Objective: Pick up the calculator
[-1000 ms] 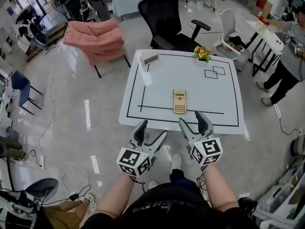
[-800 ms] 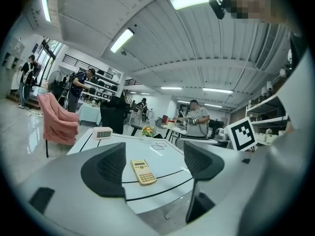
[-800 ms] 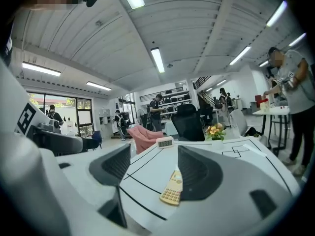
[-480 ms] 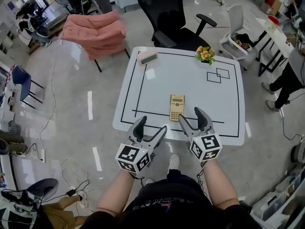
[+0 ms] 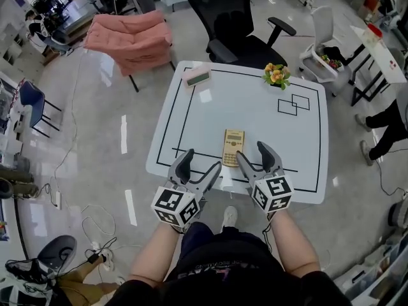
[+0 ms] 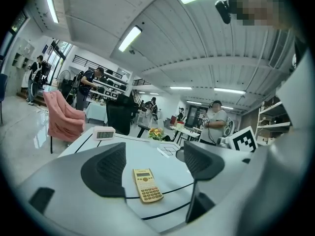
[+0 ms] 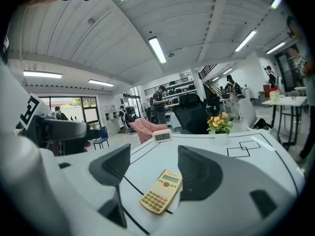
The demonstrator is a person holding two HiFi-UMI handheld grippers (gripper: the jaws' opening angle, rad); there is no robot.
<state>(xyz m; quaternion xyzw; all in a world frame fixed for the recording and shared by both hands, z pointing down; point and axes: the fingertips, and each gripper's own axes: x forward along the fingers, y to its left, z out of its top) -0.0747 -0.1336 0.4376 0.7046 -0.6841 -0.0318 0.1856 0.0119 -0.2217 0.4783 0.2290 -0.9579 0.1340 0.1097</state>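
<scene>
The right gripper (image 5: 254,153) stands open, its two jaws well apart with nothing pressed between them; the right gripper view shows the same wide gap (image 7: 152,167). Just ahead of its jaws, and slightly toward the left jaw as seen from the head view, lies the calculator (image 5: 233,146), a yellow one, flat on the white tabletop (image 5: 255,116) with its keys toward the gripper and its display away. Its near end lies over a black line drawn along the tabletop's front. Whether the jaw tip touches it I cannot tell.

The left gripper (image 5: 199,163) is beside the right one at the tabletop's near edge, also open and empty (image 6: 155,154). From it the calculator (image 6: 147,185) is ahead and to the right.

Farther ahead of both grippers, at the tabletop's far side, a small pink clock (image 5: 197,76) sits at the left corner and a pot of flowers (image 5: 276,75) toward the right, with two overlapping drawn squares (image 5: 293,102) just nearer than the pot. Beyond the tabletop stands a black office chair (image 5: 236,24).
</scene>
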